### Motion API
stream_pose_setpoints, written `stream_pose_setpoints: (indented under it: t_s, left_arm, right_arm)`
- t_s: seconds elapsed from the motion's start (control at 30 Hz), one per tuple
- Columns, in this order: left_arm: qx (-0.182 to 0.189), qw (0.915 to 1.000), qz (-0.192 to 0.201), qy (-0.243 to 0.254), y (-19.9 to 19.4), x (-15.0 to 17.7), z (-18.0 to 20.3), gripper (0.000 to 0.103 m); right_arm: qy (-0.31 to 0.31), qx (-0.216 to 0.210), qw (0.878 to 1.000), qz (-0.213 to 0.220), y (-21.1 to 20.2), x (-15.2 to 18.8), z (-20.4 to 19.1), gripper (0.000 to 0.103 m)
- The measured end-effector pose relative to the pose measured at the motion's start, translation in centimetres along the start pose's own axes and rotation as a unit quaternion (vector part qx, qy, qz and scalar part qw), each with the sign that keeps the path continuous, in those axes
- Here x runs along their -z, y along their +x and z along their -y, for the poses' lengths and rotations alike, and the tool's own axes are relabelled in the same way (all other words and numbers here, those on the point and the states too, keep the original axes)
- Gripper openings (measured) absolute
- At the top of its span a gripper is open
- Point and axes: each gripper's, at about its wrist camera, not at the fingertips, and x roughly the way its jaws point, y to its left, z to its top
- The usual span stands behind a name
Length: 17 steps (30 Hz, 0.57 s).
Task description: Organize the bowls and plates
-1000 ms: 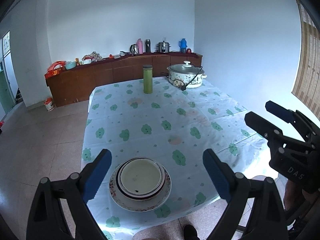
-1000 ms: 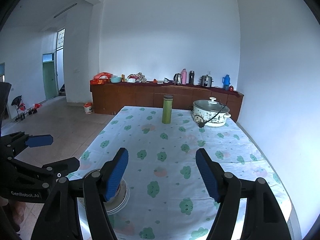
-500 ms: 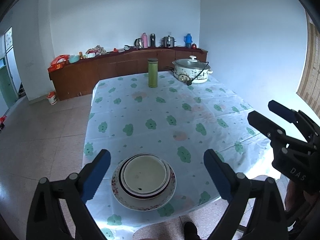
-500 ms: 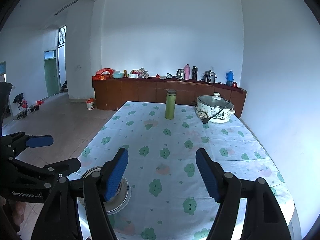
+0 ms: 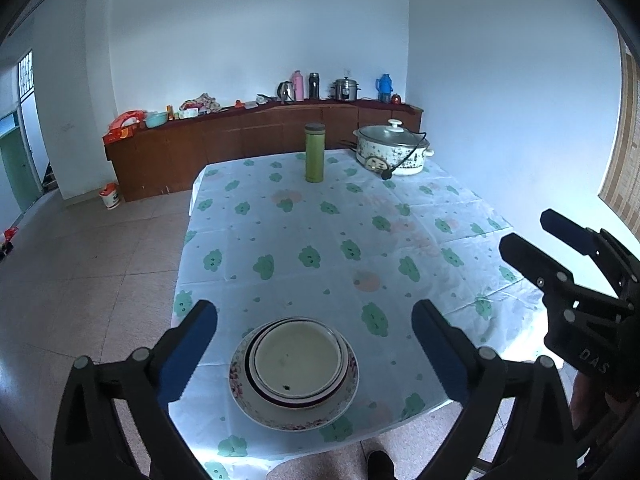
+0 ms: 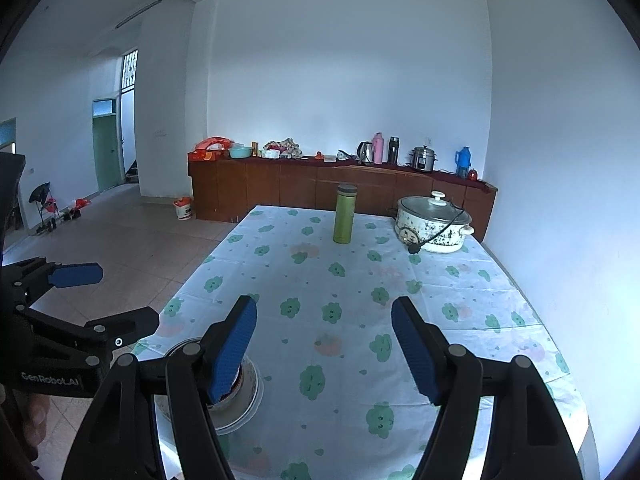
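Note:
A stack of bowls (image 5: 297, 362) sits on a floral-rimmed plate (image 5: 240, 384) near the table's front edge. My left gripper (image 5: 314, 354) hangs above the stack, open and empty, its blue pads wide on both sides of it. My right gripper (image 6: 324, 350) is open and empty over the cloth to the right of the stack; the plate's rim (image 6: 253, 390) shows behind its left finger. Each gripper shows at the edge of the other's view: the right (image 5: 560, 248), the left (image 6: 76, 280).
The table (image 5: 360, 232) has a white cloth with green prints. A green flask (image 5: 314, 157) and a lidded electric pot (image 5: 394, 152) with a cord stand at its far end. A brown sideboard (image 5: 260, 136) lines the back wall. Tiled floor lies to the left.
Both grippers have pulled back and tilted up a little, so the far wall and sideboard show higher. The stack has not moved. Both grippers stay open.

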Motion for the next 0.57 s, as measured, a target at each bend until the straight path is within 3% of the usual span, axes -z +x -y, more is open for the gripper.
stream_pose_setpoints:
  t_s: [0.57]
  left_arm:
    - [-0.007,0.9999,0.013,-0.008,0.4,-0.8,0.7,0.102]
  right_arm:
    - [-0.01,-0.012,1.0,-0.003,1.0,-0.1,1.1,0.072]
